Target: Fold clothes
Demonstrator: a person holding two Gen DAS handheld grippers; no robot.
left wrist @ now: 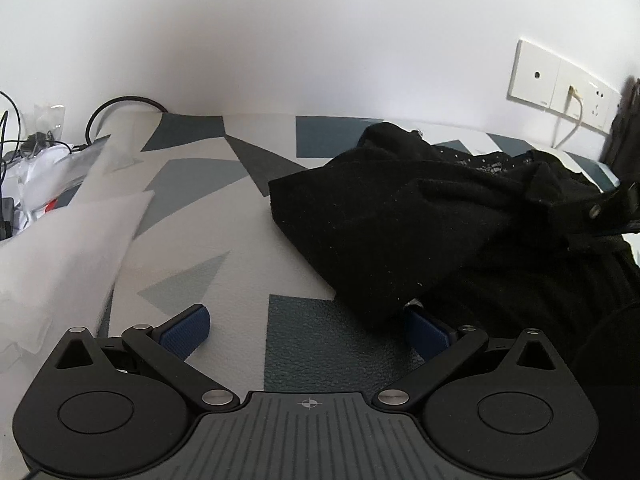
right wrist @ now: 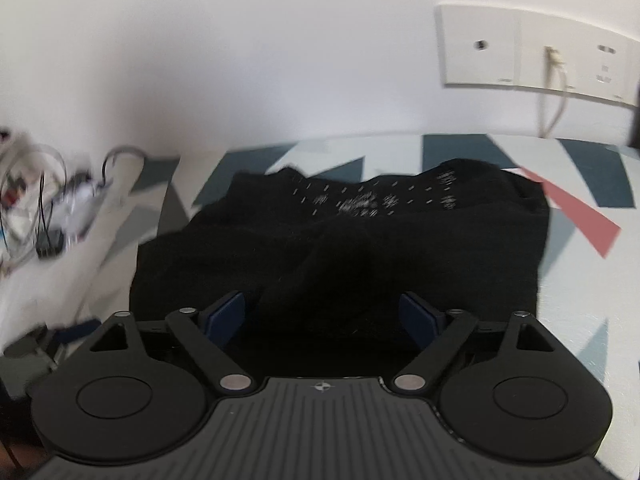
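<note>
A black knitted garment (left wrist: 400,216) lies bunched on a table with a grey, blue and white geometric cover (left wrist: 240,208). My left gripper (left wrist: 308,330) is open at the garment's near left corner; the cloth edge overlaps its right blue pad (left wrist: 426,334), and its left pad (left wrist: 188,330) is over bare cover. In the right wrist view the garment (right wrist: 360,240) shows small white specks near its far edge. My right gripper (right wrist: 324,314) is open, low over the garment's near edge, with cloth between and ahead of its pads. The other gripper (left wrist: 616,208) shows at the left view's right edge.
White sheets (left wrist: 60,248) lie at the left. Cables and clutter (left wrist: 32,148) sit at the far left by the wall. A wall socket panel (left wrist: 560,84) with a plugged cable is at the back right. A red patch (right wrist: 580,216) marks the cover right of the garment.
</note>
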